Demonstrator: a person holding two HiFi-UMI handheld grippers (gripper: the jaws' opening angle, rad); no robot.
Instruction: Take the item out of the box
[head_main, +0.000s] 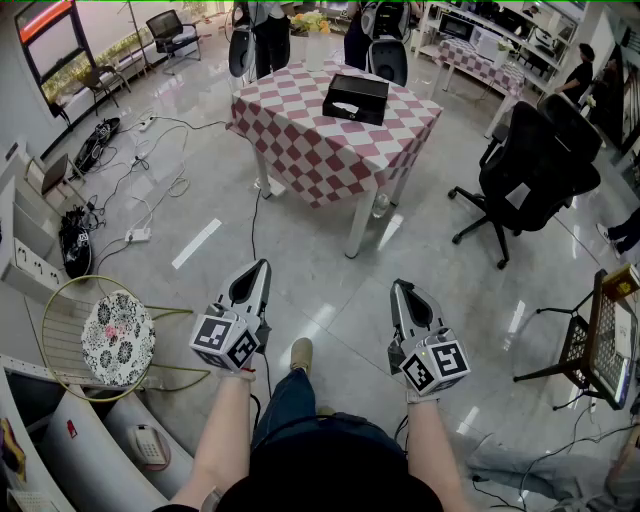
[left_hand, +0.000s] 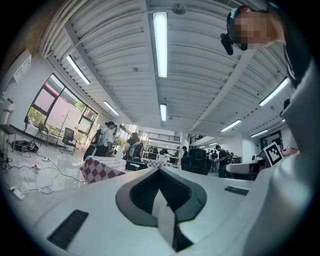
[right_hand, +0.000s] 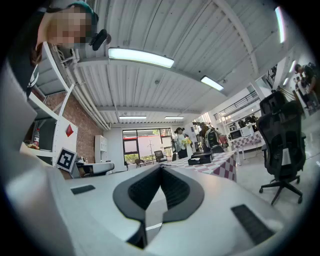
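We note cloth (head_main: 330, 150) on table: red-and-white check. Box (head_main: 356, 98) near table's far edge: black. Left gripper (head_main: 262, 266), right gripper (head_main: 399, 286): pale grey, black pads. Marker cubes (head_main: 225, 342): white, black squares. Floor (head_main: 440, 300): glossy grey, with white stripe (head_main: 196, 243). Chair (head_main: 535, 165): black. Cushion (head_main: 117, 338): white with black floral print, pink blotch. Its wire frame (head_main: 62, 291): yellow-green. Our jeans (head_main: 290, 400): blue. Shoe (head_main: 300, 352): tan. In right gripper view we see brick wall (right_hand: 86, 134) red-brown, ceiling (right_hand: 165, 85) white.
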